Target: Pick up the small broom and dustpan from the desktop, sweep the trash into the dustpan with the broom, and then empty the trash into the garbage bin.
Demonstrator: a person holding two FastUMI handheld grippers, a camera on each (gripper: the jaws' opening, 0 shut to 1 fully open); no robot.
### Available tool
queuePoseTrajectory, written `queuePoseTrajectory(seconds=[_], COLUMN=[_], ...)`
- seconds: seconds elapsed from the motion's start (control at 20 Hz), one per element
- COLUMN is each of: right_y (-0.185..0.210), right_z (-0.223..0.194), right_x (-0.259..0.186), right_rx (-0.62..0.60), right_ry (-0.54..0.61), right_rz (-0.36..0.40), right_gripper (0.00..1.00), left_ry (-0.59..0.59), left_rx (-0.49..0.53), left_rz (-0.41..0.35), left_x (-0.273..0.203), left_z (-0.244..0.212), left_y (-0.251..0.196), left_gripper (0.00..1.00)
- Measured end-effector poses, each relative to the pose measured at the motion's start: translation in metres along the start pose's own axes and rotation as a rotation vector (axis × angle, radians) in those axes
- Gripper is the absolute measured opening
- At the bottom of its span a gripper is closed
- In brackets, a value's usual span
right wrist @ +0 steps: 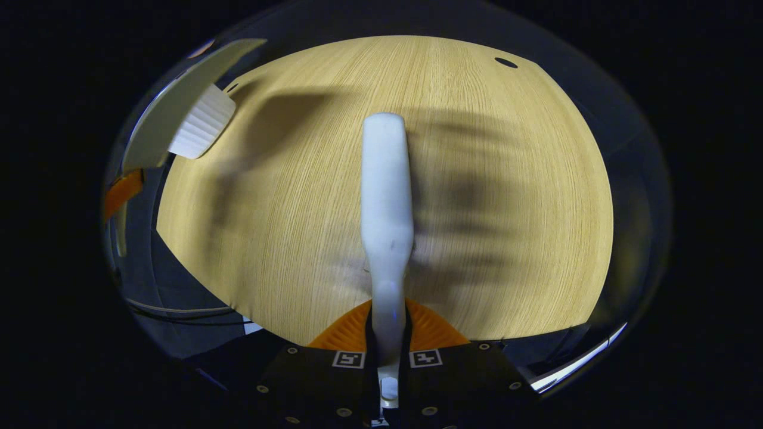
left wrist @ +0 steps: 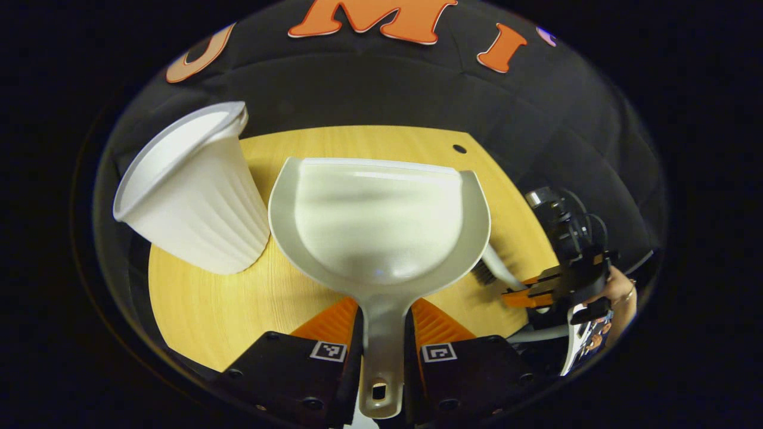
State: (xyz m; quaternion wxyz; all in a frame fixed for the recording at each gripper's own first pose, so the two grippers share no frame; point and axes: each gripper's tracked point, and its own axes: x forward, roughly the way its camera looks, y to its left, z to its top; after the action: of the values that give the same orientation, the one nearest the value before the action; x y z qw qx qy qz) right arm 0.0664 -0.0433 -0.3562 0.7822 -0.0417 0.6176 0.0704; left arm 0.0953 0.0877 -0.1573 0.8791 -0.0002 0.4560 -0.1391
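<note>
My left gripper (left wrist: pixel 384 310) is shut on the handle of the grey dustpan (left wrist: pixel 378 220), which is held level above the wooden desk (left wrist: pixel 208 298); its scoop looks bare inside. The white ribbed garbage bin (left wrist: pixel 197 196) stands just left of the pan. Farther right, my right gripper (left wrist: pixel 530 292) holds the small broom (left wrist: pixel 495 271), its dark bristles beside the pan's right rim. In the right gripper view, my right gripper (right wrist: pixel 388 316) is shut on the handle of the white broom (right wrist: pixel 386 179), seen from its back above the desk (right wrist: pixel 506 179). The dustpan (right wrist: pixel 179 101) and bin (right wrist: pixel 199 128) show at upper left.
A hand (left wrist: pixel 620 292) holds the right gripper at the desk's right edge. A small dark hole (left wrist: pixel 459 148) sits near the desk's far corner, the same hole (right wrist: pixel 506 62) at the top of the right gripper view. Cables (right wrist: pixel 179 310) hang below the desk's near edge.
</note>
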Motion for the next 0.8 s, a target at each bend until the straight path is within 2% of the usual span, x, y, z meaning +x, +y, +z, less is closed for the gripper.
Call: queuePoseTrajectory(seconds=[0.2, 0.4, 0.6, 0.8], right_y=[0.006, 0.003, 0.002, 0.001], right_z=[-0.001, 0.0, 0.003, 0.006], right_x=[0.001, 0.003, 0.001, 0.0], right_rx=[0.028, -0.004, -0.013, -0.022], right_ry=[-0.01, -0.018, -0.028, -0.029], right_rz=[0.002, -0.031, -0.048, -0.055], right_gripper=[0.12, 0.12, 0.13, 0.13], left_ry=[0.095, 0.129, 0.151, 0.162], left_rx=[-0.042, -0.042, -0.062, -0.084], left_rz=[0.055, 0.088, 0.106, 0.091], left_x=[0.053, 0.084, 0.095, 0.096], left_z=[-0.042, -0.053, -0.061, -0.061], left_y=[0.008, 0.002, 0.007, 0.007], left_gripper=[0.31, 0.32, 0.32, 0.32])
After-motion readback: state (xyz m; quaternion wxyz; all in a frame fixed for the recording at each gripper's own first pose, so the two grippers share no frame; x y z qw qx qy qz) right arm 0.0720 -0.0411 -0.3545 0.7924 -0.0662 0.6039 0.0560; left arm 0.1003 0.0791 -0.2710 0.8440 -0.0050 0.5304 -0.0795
